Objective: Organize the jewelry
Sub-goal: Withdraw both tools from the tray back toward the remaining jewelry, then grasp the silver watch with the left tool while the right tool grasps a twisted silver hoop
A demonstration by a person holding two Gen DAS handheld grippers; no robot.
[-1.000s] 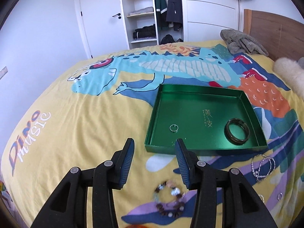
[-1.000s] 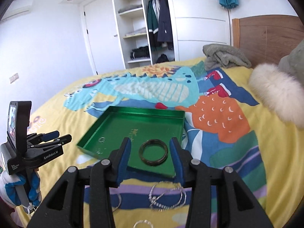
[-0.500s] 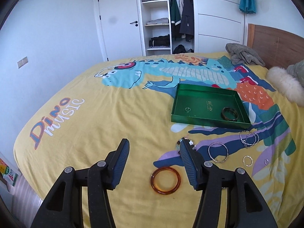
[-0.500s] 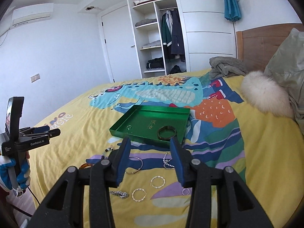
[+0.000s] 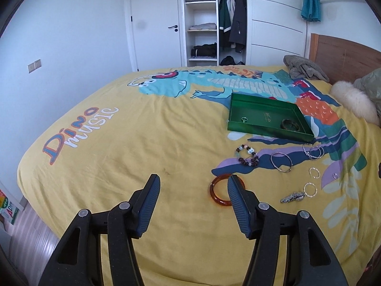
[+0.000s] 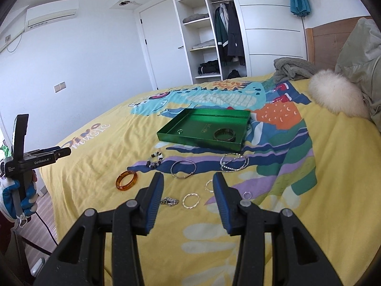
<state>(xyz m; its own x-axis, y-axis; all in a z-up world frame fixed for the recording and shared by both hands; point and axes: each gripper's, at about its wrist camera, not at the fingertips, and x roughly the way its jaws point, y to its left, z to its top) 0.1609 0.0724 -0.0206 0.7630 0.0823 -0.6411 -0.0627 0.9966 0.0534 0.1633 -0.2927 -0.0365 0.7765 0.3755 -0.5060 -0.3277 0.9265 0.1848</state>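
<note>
A green tray (image 5: 252,131) (image 6: 166,136) lies on the yellow bed and holds a dark bangle (image 5: 289,124) (image 6: 225,135) and a small ring (image 5: 244,119) (image 6: 179,131). In front of it lie an amber bangle (image 5: 215,191) (image 6: 126,180), a beaded bracelet (image 5: 247,156) (image 6: 154,160), a silver bangle (image 5: 281,162) (image 6: 183,169), thin bracelets (image 5: 313,151) (image 6: 234,162), small hoops (image 6: 191,200) and a clip (image 5: 292,196) (image 6: 169,201). My left gripper (image 5: 193,202) is open and empty, back from the amber bangle. My right gripper (image 6: 188,201) is open and empty, above the hoops.
A fluffy white cushion (image 6: 338,95) and a grey cloth (image 6: 293,69) lie near the wooden headboard (image 5: 345,57). An open wardrobe (image 5: 214,21) and a door stand behind the bed. The bed's near edge drops to the floor at the left (image 5: 21,217).
Both grippers have pulled back and up from the tray. More of the bed and the loose jewelry shows. Both stay open and empty.
</note>
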